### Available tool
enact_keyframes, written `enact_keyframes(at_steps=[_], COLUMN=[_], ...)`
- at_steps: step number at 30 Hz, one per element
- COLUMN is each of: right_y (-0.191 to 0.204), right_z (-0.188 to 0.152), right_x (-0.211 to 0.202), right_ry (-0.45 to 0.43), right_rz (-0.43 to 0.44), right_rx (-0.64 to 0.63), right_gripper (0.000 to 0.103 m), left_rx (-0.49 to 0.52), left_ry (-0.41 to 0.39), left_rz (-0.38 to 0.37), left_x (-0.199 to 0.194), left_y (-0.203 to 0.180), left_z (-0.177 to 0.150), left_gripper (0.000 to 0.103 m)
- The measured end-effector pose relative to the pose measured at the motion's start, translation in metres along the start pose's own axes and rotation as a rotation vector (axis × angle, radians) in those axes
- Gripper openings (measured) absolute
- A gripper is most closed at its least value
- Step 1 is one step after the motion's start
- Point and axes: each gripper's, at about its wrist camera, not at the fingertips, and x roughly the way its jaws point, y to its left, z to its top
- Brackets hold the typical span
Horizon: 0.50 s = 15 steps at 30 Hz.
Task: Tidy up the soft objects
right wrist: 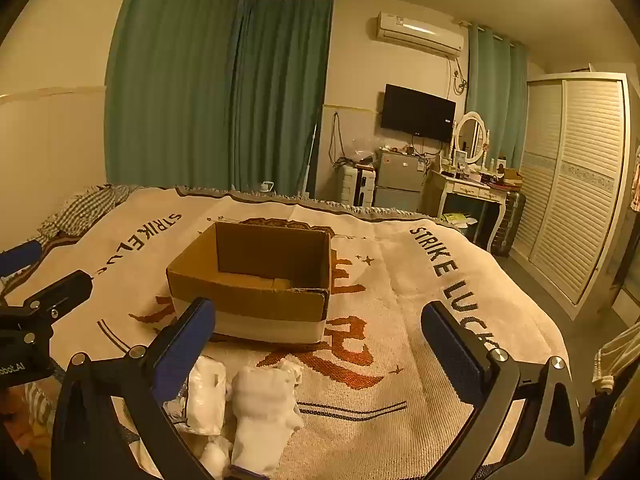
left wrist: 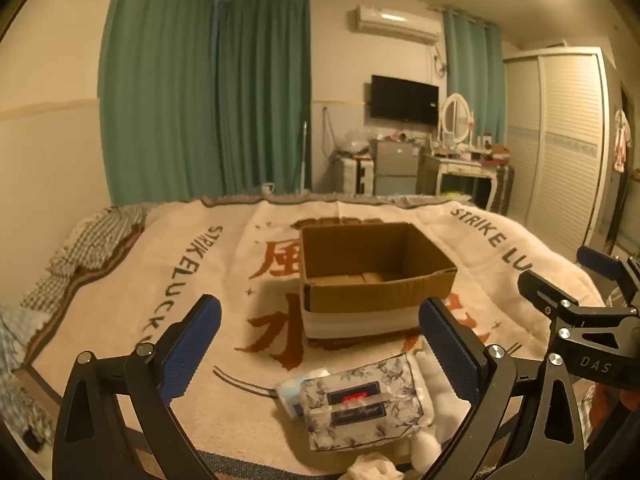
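An open cardboard box [left wrist: 376,280] stands on the bed blanket; it also shows in the right wrist view [right wrist: 256,280] and looks empty. A floral tissue pack [left wrist: 360,404] lies in front of it, over a pale blue packet [left wrist: 290,394]. White soft items [left wrist: 436,396] lie to its right. In the right wrist view a white plush piece [right wrist: 264,404] and a white bundle [right wrist: 206,394] lie near the front edge. My left gripper [left wrist: 320,356] is open and empty above the tissue pack. My right gripper [right wrist: 316,356] is open and empty above the white items.
The cream blanket [right wrist: 400,320] with lettering covers the bed. A checked cloth [left wrist: 92,240] lies at the far left. Crumpled white tissue [left wrist: 372,468] sits at the near edge. A wardrobe [right wrist: 576,184], a dressing table [right wrist: 472,188] and curtains [left wrist: 208,100] stand beyond.
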Motion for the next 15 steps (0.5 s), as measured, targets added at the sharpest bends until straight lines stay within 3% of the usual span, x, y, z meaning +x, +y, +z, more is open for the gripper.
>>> enact_keyframes(at_steps=[15], right_y=[-0.003], right_z=[-0.0089], right_x=[0.0035], right_ry=[0.001], right_rz=[0.003], right_rx=[0.005], right_gripper=[0.103], left_rx=[-0.009], left_ry=[0.002], left_rz=[0.012], left_x=[0.0006], left_y=[0.0039], left_z=[-0.0006], left_gripper=[0.101])
